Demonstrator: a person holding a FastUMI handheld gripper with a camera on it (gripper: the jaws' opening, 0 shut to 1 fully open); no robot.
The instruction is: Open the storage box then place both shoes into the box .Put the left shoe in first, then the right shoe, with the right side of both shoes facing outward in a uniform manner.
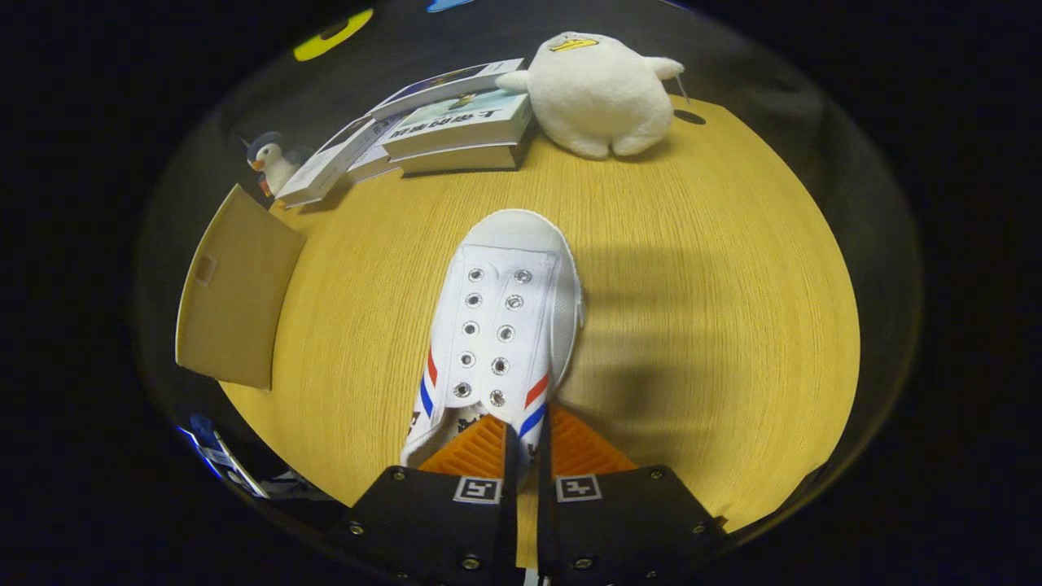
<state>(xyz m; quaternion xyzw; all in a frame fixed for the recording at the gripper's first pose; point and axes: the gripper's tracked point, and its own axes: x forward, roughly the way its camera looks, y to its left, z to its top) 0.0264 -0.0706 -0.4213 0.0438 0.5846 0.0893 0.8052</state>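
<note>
The gripper [525, 435] is being held low and pointed forward, its two fingers [480, 448] lying side by side with only a thin slit left between them. The fingers are being pressed together on the side wall of the white shoe [501, 325] at its rear opening, one finger being kept inside the shoe and the other outside it. The gripper is being kept level, with both finger bodies seen evenly on either side of the slit.
</note>
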